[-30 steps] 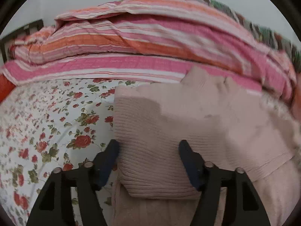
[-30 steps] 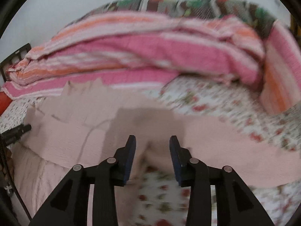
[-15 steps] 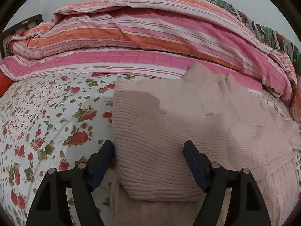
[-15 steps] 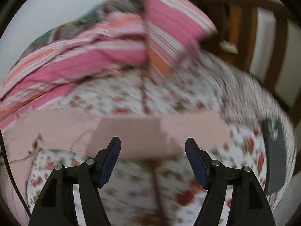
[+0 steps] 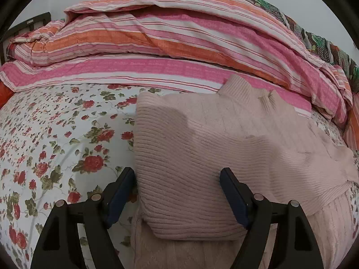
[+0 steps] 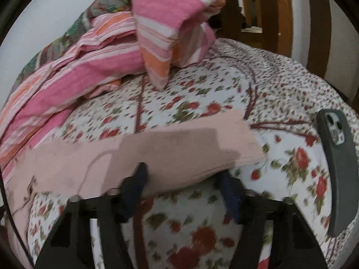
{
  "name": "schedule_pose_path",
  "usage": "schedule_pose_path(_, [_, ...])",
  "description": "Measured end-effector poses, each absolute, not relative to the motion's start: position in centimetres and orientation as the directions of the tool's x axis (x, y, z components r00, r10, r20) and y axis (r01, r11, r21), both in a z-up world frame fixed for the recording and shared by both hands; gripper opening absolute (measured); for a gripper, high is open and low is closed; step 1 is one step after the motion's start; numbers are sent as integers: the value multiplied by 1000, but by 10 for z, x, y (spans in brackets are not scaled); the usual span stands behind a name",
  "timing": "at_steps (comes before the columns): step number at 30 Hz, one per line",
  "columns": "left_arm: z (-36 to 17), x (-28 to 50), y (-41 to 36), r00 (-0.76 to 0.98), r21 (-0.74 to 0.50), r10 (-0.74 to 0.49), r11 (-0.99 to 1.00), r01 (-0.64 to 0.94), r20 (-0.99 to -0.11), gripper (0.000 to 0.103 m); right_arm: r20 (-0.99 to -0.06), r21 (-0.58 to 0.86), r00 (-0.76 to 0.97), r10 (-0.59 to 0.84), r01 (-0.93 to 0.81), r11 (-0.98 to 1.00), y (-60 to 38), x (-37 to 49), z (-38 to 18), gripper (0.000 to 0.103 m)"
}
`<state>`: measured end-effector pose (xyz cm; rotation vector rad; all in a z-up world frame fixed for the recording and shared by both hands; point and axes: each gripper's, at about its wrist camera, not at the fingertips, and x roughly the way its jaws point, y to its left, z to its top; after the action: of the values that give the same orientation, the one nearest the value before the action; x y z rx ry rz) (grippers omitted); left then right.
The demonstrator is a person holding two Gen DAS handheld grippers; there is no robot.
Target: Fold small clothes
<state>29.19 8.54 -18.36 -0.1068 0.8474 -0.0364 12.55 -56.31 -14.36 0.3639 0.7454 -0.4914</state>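
Observation:
A pale pink ribbed sweater (image 5: 202, 145) lies on the floral bedsheet (image 5: 56, 134), its left side folded over the body. My left gripper (image 5: 176, 179) hovers open over that folded edge; one finger is beside the knit, the other on top of it. In the right wrist view the sweater's sleeve (image 6: 179, 148) stretches flat across the sheet, cuff end toward the right. My right gripper (image 6: 182, 182) straddles the sleeve's near edge close to the cuff. Its jaws are closing with the sleeve between them, and the pads do not visibly press on it.
A pink and orange striped quilt (image 5: 157, 44) is piled along the far side of the bed. A matching pillow (image 6: 175, 22) leans on it. A dark-cased phone (image 6: 338, 179) lies on the sheet at the right. A wooden frame (image 6: 282, 11) stands behind the bed.
My right gripper has swung right along the sleeve to its cuff end, its jaws widening and then narrowing a little. The left gripper has stayed put, jaws slightly wider.

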Motion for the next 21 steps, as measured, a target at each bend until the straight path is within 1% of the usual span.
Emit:
schedule_pose_path(1, [-183,292,86,662,-109,-76,994,-10,-746,77,-718,115,617,-322,561,820,-565,128,-143,5])
schedule_pose_path(3, [-183,292,87,664,-118,-84,993,-7,-743,77,-714,101,617,-330,558,824,-567,131,-139,6])
schedule_pose_path(5, [-182,290,91,666,-143,-104,990,-4,-739,77,-693,64,620,-368,562,824,-562,132,-131,6])
schedule_pose_path(9, [-176,285,109,688,-241,-162,970,-19,-707,78,-614,-24,656,-438,539,842,-530,136,-97,6])
schedule_pose_path(12, [-169,278,130,717,-324,-195,945,-45,-669,82,-545,-85,699,-463,504,860,-494,141,-64,6])
schedule_pose_path(16, [-160,267,157,750,-340,-162,936,-88,-641,84,-470,-149,764,-443,427,892,-431,152,-26,6])
schedule_pose_path(21, [-151,255,197,776,-358,-114,922,-151,-621,84,-440,-177,823,-360,313,933,-349,179,0,6])
